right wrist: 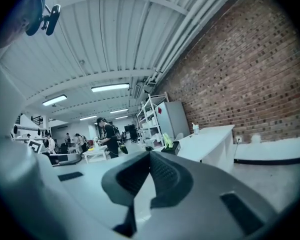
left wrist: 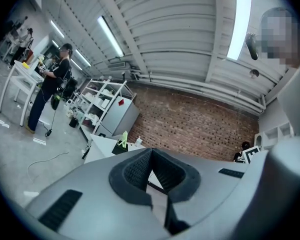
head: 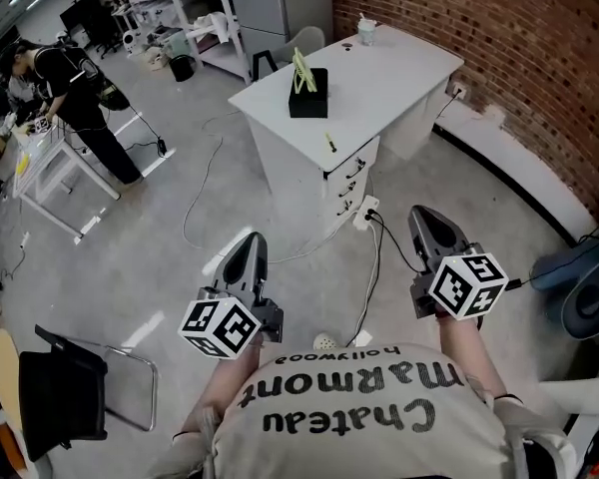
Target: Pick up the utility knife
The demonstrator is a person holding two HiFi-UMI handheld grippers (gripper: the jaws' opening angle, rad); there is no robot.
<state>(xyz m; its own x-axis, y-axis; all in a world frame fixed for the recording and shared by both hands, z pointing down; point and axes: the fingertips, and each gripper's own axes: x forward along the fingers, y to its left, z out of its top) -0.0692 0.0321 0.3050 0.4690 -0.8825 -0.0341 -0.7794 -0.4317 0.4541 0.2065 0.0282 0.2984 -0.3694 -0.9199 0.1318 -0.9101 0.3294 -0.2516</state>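
Plainly, both pairs of jaws are clenched tip to tip with nothing between them. The left gripper [head: 250,252] and the right gripper [head: 431,226] point forward, side by side yet apart, above the concrete floor [head: 180,257]. Ahead stands a white desk [head: 399,68]. The utility knife [head: 330,143] — a slim yellow-and-dark sliver — lies near its front edge above the drawers [head: 351,183], near 1 black box [head: 307,103] and well apart from both grippers.
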